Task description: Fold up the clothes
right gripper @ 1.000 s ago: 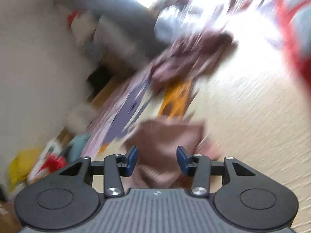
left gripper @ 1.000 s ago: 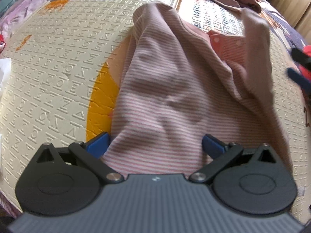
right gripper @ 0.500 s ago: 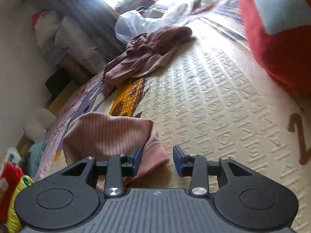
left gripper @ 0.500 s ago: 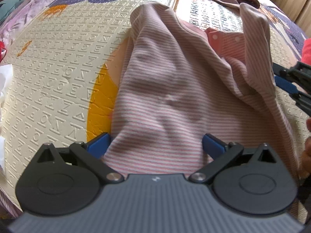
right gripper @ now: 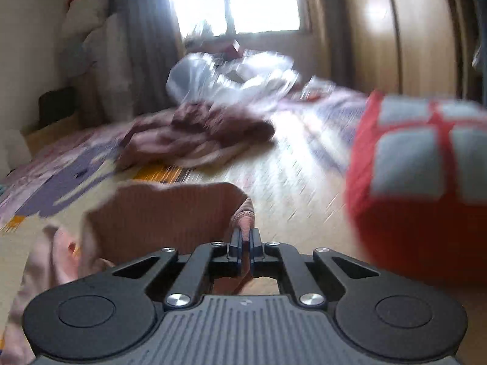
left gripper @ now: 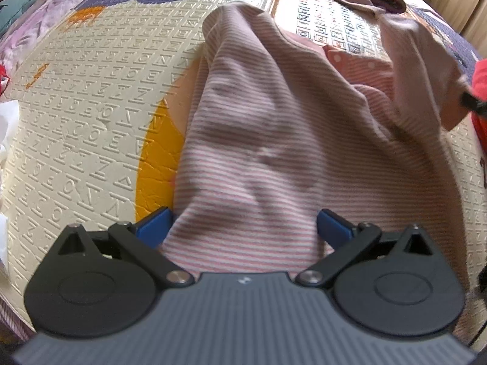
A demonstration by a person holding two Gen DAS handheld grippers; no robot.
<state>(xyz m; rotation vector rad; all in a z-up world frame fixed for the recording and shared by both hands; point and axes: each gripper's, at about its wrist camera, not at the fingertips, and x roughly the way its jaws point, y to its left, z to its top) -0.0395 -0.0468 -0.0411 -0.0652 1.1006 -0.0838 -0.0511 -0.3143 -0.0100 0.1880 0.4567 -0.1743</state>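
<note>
Lying across the embossed play mat (left gripper: 91, 97), striped pink garment (left gripper: 274, 140), rumpled, one side lifted. A second ago the right tongs (right gripper: 245, 240) stood apart beside its edge; now clamped shut on that raised edge. Left tongs (left gripper: 243, 228) unchanged: spread wide, garment's near hem between the blue pads (left gripper: 155, 225), contact unclear. Maroon clothes pile (right gripper: 194, 133) farther along the mat.
</note>
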